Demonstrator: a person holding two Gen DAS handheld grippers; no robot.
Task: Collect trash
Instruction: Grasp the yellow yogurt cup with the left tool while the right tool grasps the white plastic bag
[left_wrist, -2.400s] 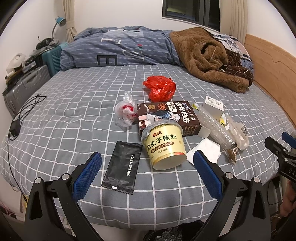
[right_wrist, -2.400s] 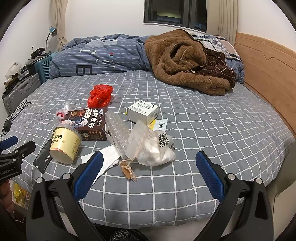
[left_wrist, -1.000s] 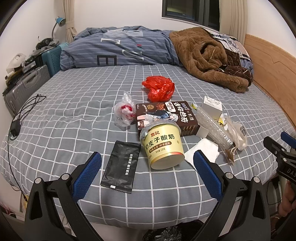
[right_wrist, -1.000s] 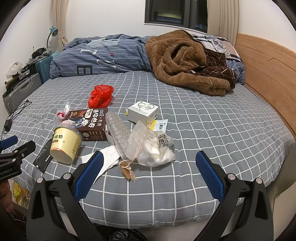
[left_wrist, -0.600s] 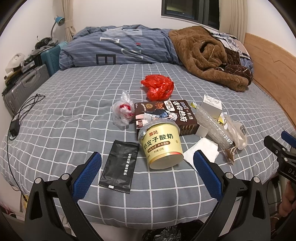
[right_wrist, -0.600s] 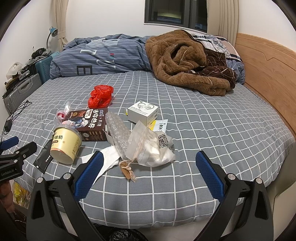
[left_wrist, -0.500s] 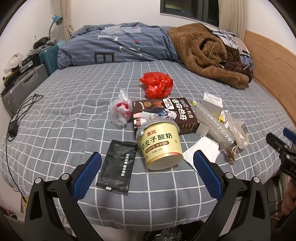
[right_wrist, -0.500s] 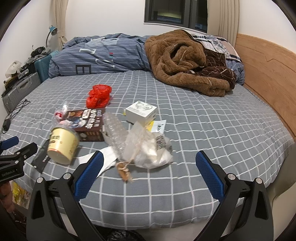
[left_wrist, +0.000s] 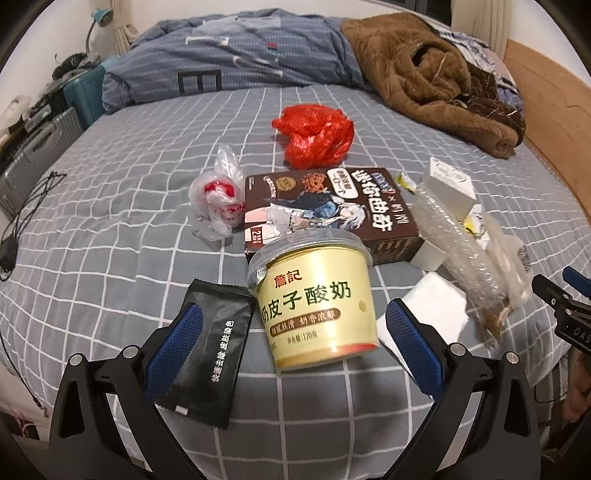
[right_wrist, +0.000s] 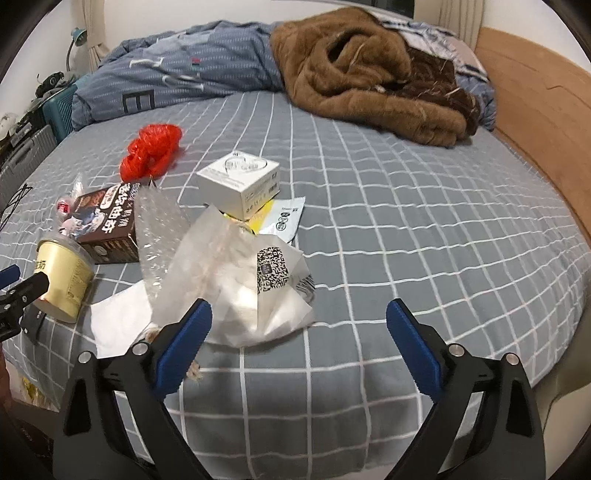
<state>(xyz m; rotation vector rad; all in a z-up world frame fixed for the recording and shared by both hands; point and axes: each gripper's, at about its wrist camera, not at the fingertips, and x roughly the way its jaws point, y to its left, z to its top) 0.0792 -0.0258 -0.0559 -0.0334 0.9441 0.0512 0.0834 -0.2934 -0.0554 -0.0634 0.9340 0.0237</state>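
Observation:
Trash lies on a grey checked bed. In the left wrist view my open left gripper (left_wrist: 295, 343) brackets a cream yogurt cup (left_wrist: 317, 295) lying on its side, with a black sachet (left_wrist: 214, 350) under the left finger. Behind are a brown snack box (left_wrist: 328, 206), a clear bag with red print (left_wrist: 218, 195) and a red plastic bag (left_wrist: 314, 134). In the right wrist view my open right gripper (right_wrist: 299, 339) hovers at a translucent bag with a QR label (right_wrist: 251, 280), beside bubble wrap (right_wrist: 159, 229), a white tissue (right_wrist: 118, 314) and a small white box (right_wrist: 240, 181).
A brown fleece blanket (right_wrist: 373, 74) and a blue duvet (right_wrist: 177, 81) lie at the head of the bed. A wooden bed frame (right_wrist: 535, 110) runs along the right. Suitcases (left_wrist: 40, 147) and a cable (left_wrist: 22, 218) are at the left.
Both grippers have moved forward and down toward the trash. The yogurt cup now sits between the left fingers and the QR bag is close before the right ones. Both stay open.

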